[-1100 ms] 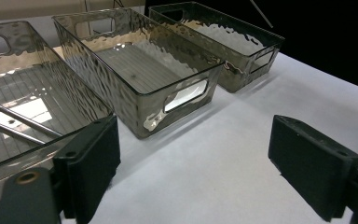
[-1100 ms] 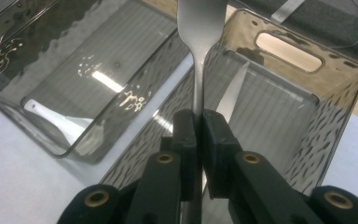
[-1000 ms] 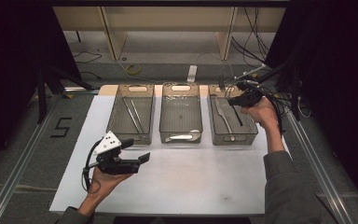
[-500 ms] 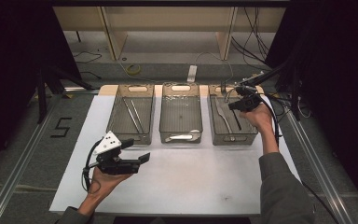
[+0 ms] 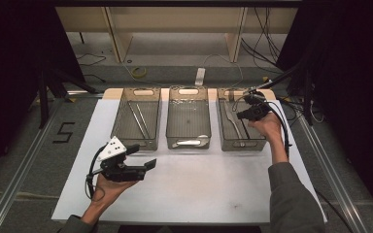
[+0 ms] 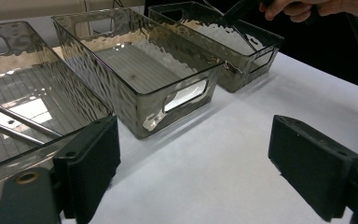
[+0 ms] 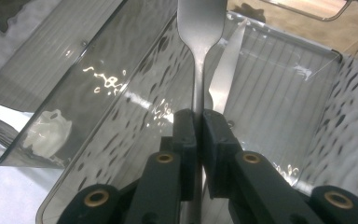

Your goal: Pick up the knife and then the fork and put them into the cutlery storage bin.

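Your right gripper [image 7: 199, 122] is clamped on the thin neck of that slim shiny steel fork [image 7: 199, 28] over the smoky clear plastic right-hand bin [image 5: 223, 127], and it's stiff, light, probably slippery, so grip the flat handle.

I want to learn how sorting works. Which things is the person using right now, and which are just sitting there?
In use:
- right gripper, shut on a fork
- right bin, where the fork hangs beside a knife

Just sitting:
- left gripper, open above the white table
- middle bin
- left bin with two metal sticks
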Demonstrator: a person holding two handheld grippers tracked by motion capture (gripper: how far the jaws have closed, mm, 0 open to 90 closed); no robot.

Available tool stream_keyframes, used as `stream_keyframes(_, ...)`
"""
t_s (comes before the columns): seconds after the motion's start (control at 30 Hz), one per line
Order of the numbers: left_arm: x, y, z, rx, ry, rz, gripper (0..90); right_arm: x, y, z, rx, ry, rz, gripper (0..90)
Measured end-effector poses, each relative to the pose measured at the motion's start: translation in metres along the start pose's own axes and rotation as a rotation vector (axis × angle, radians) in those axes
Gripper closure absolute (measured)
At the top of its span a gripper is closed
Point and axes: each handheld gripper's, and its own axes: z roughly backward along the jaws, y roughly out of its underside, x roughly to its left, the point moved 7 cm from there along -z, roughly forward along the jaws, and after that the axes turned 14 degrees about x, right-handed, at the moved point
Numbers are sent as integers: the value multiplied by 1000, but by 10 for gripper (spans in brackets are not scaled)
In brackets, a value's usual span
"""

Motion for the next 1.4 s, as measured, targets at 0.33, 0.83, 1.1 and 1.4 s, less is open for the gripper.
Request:
stream_keyframes(0.33, 0, 0, 0, -3, 2, 1, 161, 3, 1, -8, 19, -6, -19, 844)
stream_keyframes(0.83, 0, 0, 0, -3, 7, 5, 161, 7, 3, 7, -9, -19, -50, 557)
stream_keyframes(1.1, 1, -1, 1, -15, 35, 35, 161, 18, 7, 19, -60, -45, -21, 483)
stream_keyframes(1.4, 1, -1, 0, -18, 42, 38, 160, 43, 17, 35, -161, -79, 18, 416)
